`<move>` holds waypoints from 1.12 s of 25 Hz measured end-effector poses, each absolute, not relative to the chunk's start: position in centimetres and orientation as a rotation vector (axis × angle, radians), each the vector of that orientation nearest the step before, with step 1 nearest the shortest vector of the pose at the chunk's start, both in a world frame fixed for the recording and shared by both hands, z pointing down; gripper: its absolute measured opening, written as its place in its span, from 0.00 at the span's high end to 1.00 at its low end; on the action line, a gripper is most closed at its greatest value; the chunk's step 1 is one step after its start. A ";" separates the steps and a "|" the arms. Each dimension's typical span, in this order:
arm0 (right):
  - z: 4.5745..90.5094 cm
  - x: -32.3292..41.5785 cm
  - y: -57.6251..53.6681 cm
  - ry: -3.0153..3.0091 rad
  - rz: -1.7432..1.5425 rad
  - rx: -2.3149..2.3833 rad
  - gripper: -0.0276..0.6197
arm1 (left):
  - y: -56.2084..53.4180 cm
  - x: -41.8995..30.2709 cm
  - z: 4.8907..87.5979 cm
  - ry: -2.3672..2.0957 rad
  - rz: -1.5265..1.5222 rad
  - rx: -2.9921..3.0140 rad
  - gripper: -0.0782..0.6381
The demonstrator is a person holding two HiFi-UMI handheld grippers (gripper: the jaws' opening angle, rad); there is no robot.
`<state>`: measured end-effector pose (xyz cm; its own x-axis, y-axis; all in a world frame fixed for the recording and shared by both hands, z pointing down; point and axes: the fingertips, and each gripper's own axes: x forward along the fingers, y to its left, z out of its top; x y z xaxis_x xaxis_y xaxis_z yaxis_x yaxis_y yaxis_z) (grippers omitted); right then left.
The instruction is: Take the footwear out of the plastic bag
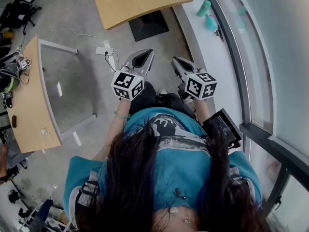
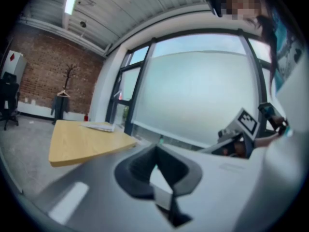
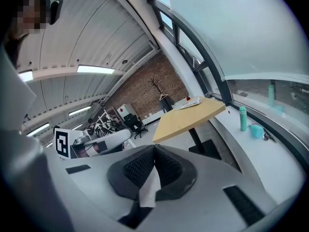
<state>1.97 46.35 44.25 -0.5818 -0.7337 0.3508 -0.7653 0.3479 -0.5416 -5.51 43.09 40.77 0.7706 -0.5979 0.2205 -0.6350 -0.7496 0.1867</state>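
The left gripper (image 1: pixel 143 58) and right gripper (image 1: pixel 176 63) are pressed together and empty, with open floor (image 1: pixel 79 25) to their left, the table (image 1: pixel 140 4) edge ahead and the window ledge (image 1: pixel 210 50) close on the right.

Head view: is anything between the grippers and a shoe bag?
No bag or footwear shows in any view, so blocking cannot be judged. The left gripper and right gripper are shut and empty.

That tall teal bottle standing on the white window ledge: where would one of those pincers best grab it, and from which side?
Probably round the middle of the teal bottle, coming level from the room side. It stands upright and slim on the ledge, the window is behind it, and a rounded teal thing sits beside it. The right gripper, shut, must open first.
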 end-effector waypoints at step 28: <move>44.5 1.2 24.0 -2.451 1.151 1.569 0.93 | 19.1 -6.7 40.9 -0.839 0.243 2.750 0.89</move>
<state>1.17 23.99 44.51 -0.4975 -0.7807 0.3781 -0.7897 0.2272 -0.5700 -6.71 19.10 40.92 0.8197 -0.5240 0.2313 -0.5665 -0.8011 0.1932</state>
